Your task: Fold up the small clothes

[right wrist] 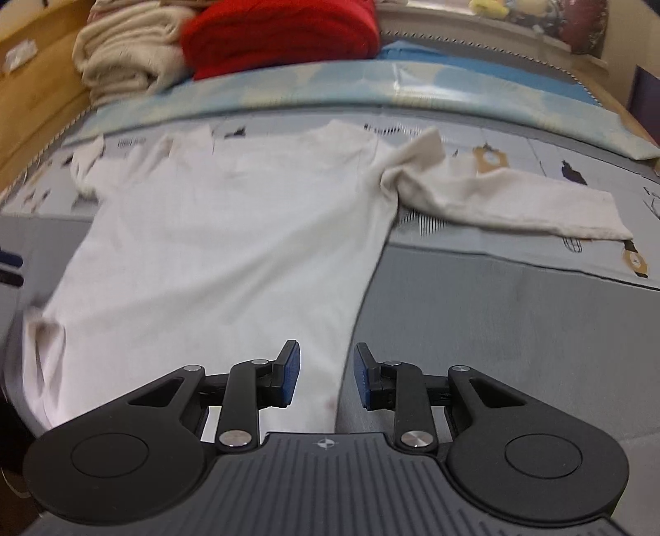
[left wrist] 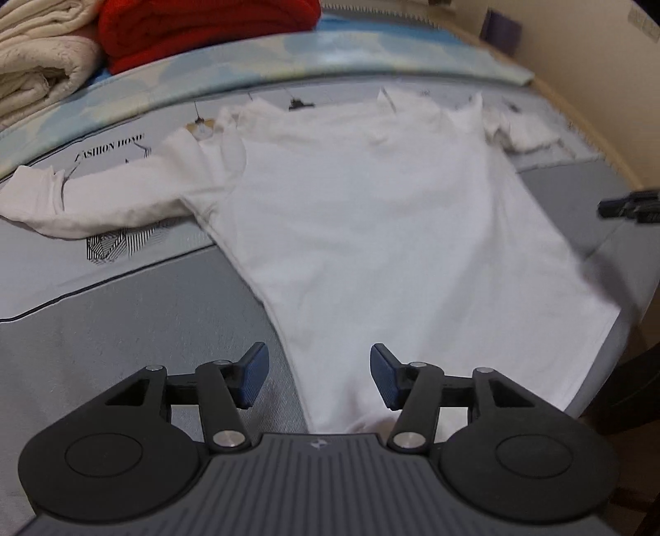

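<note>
1. Flat on the grey bedspread [left wrist: 103, 330] lies a white long-sleeved shirt [left wrist: 371, 214], its collar toward the far side and its hem nearest both cameras.
2. One sleeve [left wrist: 82, 202] stretches out sideways over the printed band of the spread; in the right wrist view that same sleeve [right wrist: 515, 202] runs off to the right, creased at the shoulder.
3. The left gripper [left wrist: 319, 377] hangs over the hem with its blue pads spread wide, and no cloth is pinched between them.
4. The right gripper [right wrist: 326, 375] sits above the shirt's side edge near the hem, its pads parted by a narrower gap, gripping nothing.
5. Behind the shirt, a folded red blanket [right wrist: 280, 37] and a cream blanket [right wrist: 128, 49] are stacked side by side.
6. A dark gripper tip [left wrist: 631, 206] shows at the right edge of the left wrist view.
</note>
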